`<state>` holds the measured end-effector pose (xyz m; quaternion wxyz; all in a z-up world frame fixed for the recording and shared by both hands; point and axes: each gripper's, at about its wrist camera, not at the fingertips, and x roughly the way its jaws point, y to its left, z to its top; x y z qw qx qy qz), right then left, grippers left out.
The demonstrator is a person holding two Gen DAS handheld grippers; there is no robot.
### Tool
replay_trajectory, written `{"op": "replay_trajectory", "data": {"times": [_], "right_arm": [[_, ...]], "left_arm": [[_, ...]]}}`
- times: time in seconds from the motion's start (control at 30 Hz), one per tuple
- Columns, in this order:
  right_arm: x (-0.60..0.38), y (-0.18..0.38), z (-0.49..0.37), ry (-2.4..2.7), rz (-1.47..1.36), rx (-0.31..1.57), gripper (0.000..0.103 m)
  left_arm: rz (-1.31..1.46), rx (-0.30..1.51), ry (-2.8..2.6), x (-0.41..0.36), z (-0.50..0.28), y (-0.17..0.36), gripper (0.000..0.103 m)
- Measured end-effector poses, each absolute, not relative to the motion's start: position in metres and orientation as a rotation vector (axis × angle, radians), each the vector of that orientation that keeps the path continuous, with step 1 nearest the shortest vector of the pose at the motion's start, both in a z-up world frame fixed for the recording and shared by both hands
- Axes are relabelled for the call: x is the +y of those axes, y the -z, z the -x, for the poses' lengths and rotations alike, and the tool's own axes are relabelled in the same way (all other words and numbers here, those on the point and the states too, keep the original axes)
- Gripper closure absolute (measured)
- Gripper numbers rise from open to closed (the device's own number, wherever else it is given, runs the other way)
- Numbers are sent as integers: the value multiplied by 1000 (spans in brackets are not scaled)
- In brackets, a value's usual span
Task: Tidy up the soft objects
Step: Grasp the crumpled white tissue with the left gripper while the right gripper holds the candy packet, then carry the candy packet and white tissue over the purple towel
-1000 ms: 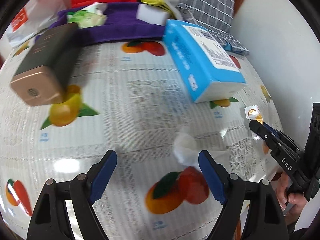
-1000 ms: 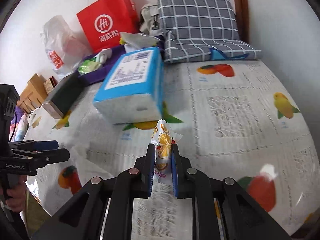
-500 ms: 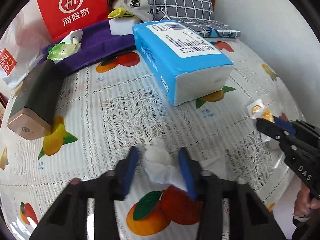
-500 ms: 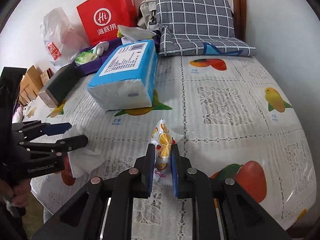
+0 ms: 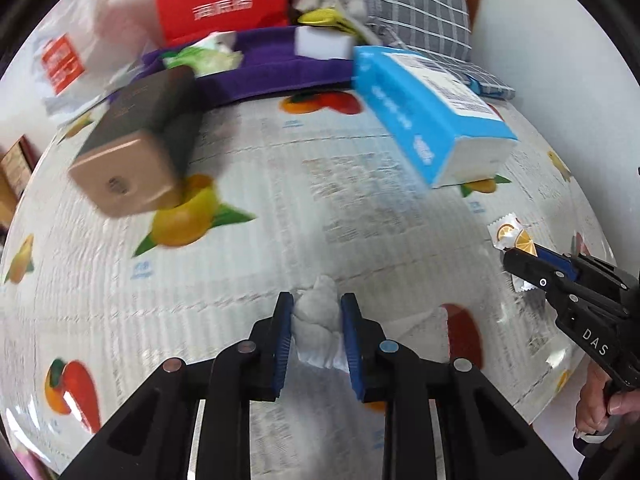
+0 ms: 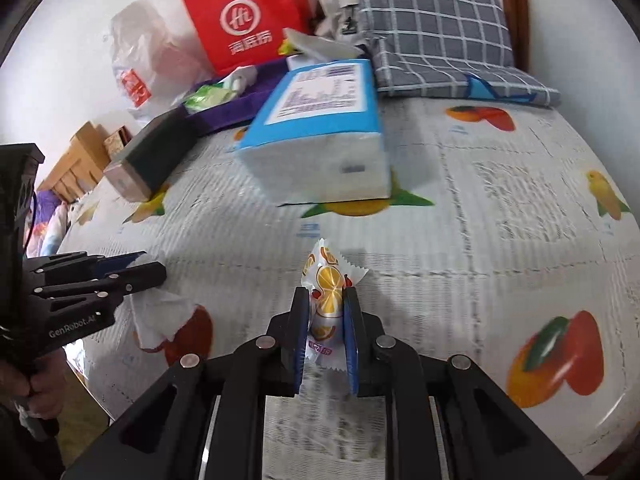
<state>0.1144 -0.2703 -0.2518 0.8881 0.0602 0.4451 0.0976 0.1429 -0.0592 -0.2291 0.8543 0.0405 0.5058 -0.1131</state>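
- My left tongs (image 5: 316, 320) are closing, their blue pads squeezing a crumpled white tissue (image 5: 316, 316) from both sides, just above the tabletop (image 5: 304, 216) with its lacy, fruit-printed cover.
- My right tongs (image 6: 327, 316) are clamped on a small white candy packet printed with orange slices (image 6: 326, 284), its crimped top sticking out past the tips.
- Seen from my right tongs, the tissue trails down to the tabletop under the left tongs, off to the left near the table's edge.
- Ahead of both tongs lies a blue-wrapped pack of paper tissues with a white label (image 6: 320, 136).
- Left of it lies a dark rectangular box with a rose-gold end (image 5: 132, 152).
- Beyond these is a purple cloth tray (image 5: 272, 72) holding a green-white packet (image 5: 204, 56) and a white block (image 5: 324, 40).
- Farthest off stand a red paper bag (image 6: 244, 16) and grey checked cushions (image 6: 432, 24).
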Motion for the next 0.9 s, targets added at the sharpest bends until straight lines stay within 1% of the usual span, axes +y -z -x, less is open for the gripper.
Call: {"op": "replay_trajectory", "data": {"times": [0.13,0.17,0.23,0.47,0.9], "right_arm": [[-256,252,-115,-200,-97,917,80],[-254,252,-116,-197,-91,916,77],[-250,252,-116,-192,-76,915,75],[-251,253,-115,-172,-95,901,75],[-257,250,-122,-167,-171,953,75]], "left_arm": [[-37,1068,207,-33,-139,230,80],[-20,1071,197,-23,-137,229,80],[5,1073,164,-9,-136,230,80],[52,1062,96,28,-130,231,80],[131,1061,108,42,-135,231,80]]}}
